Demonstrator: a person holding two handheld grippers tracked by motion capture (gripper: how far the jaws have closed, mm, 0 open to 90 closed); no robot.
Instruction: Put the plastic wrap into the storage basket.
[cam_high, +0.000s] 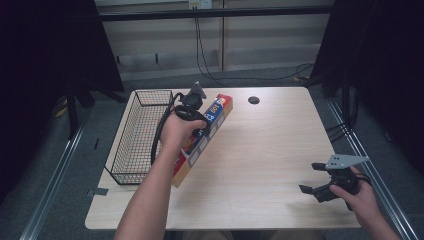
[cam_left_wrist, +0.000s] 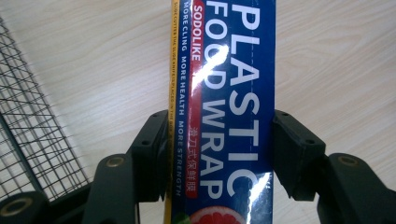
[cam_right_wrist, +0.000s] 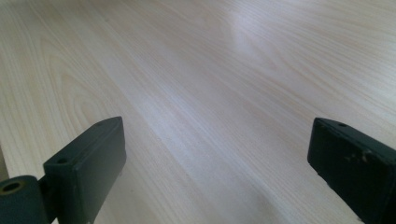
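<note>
A long blue box of plastic food wrap (cam_high: 220, 107) with a yellow edge lies slanted just right of the wire basket (cam_high: 121, 131). My left gripper (cam_high: 201, 131) is shut on it near its middle. In the left gripper view both black jaws press the sides of the box (cam_left_wrist: 233, 93), with the left gripper (cam_left_wrist: 219, 154) straddling the "PLASTIC FOOD WRAP" lettering. Whether the box rests on the table or hangs just above it I cannot tell. My right gripper (cam_high: 310, 177) is open near the table's front right corner. In its own view the right gripper (cam_right_wrist: 215, 158) has nothing but bare wood between its jaws.
The black wire basket (cam_left_wrist: 32, 140) stands along the table's left side with nothing visible inside it. A small black round cap (cam_high: 254, 100) sits in the tabletop near the far edge. Light wood table (cam_high: 270, 145) stretches between the two grippers.
</note>
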